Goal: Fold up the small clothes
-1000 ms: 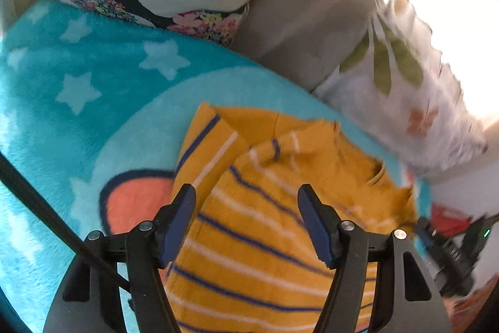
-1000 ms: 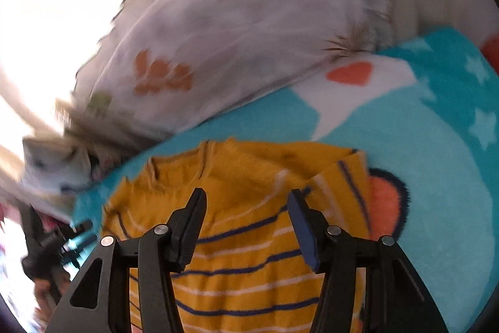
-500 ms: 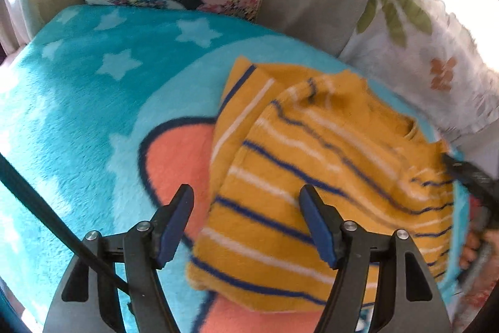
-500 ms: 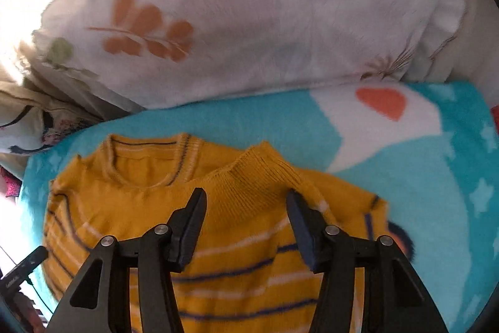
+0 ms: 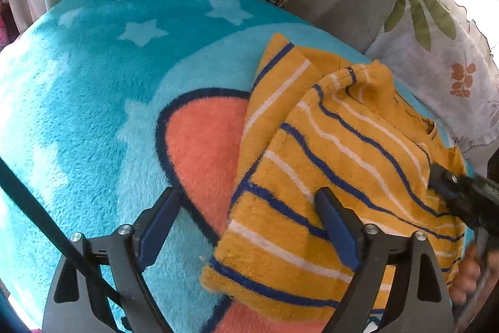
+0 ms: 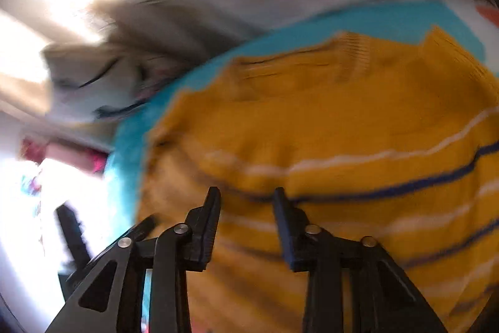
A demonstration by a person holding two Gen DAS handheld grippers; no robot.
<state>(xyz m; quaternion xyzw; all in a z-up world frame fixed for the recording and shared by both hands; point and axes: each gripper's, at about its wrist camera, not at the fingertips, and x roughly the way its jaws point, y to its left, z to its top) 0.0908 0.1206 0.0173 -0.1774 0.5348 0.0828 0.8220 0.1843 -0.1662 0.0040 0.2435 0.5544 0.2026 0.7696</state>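
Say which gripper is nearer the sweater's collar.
Right. The right gripper, jaws just closing over sweater cloth, sits by the collar; the left gripper, jaws just opening astride the hem, is at the far end.

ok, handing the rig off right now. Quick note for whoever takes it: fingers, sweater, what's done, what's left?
Left gripper: open wide, its fingers have just been opening. Nothing is held, and they straddle the sweater's side edge near the hem.
Right gripper: its fingers have just been closing at the sweater's opposite side. The view is blurred, so a grip is unconfirmed.
Sweater: yellow striped, on the blue star blanket, collar toward the leaf-print pillow.
Done: one layer already lies folded over another.
Left: probably confirm the right grip, then finish and flatten the fold.
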